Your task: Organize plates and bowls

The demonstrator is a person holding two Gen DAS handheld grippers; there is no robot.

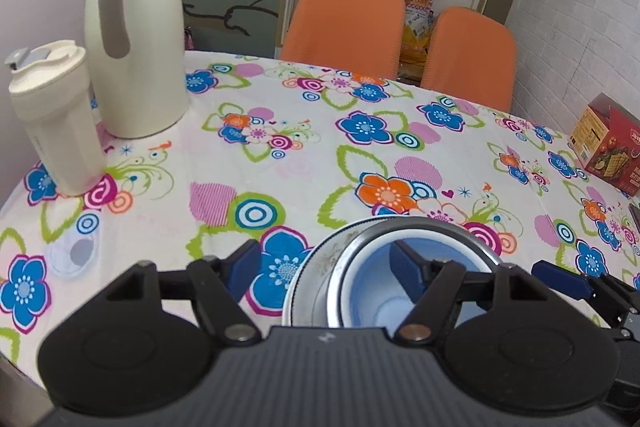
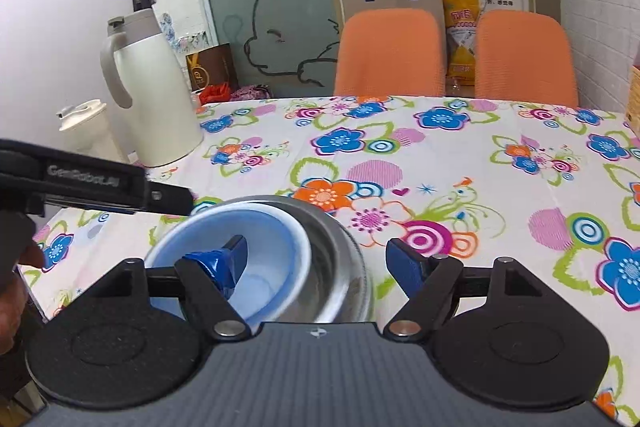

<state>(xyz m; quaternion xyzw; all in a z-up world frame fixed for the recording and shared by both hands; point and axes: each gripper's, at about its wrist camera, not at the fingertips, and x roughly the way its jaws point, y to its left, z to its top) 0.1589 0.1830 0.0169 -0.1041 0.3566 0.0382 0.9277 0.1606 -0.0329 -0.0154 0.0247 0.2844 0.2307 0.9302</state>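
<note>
Thermos jug (image 1: 134,39) beside tumbler (image 1: 56,119); orange chairs (image 1: 344,23) behind table (image 1: 320,131).

Your left tool (image 1: 326,269) and right tool (image 2: 316,259): ribbed grey housings, round black side discs, black link arms on silver pivot screws, blue finger pads. "GenRobot.AI" is lettered white on the left tool's side.
</note>
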